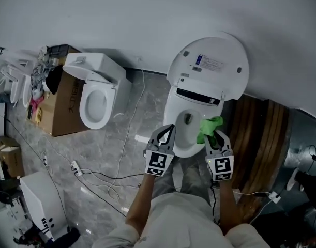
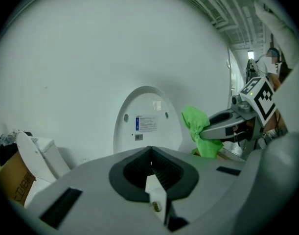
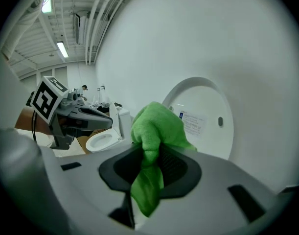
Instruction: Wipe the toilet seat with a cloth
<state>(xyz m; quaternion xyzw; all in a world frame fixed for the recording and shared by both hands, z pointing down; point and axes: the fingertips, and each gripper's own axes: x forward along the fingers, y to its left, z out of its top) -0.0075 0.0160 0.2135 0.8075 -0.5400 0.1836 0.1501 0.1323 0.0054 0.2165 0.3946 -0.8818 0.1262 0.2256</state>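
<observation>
Starting point, as judged: no wiping is being done yet, and the whole ring of the toilet seat is being left to do. The cloth, green, soft and fluffy, is being pinched at its bunched middle by the right gripper, jaws closed on it. It is being held at centre frame, over the seat's right rim; contact cannot be told. The left gripper is being held beside it, jaws together, nothing between. The seat and raised lid are showing as smooth, glossy, white ovals.

Green cloth right of centre; white toilet. Left gripper and right gripper grey, with black-and-white square markers. Grey marbled floor; brown box at left.
</observation>
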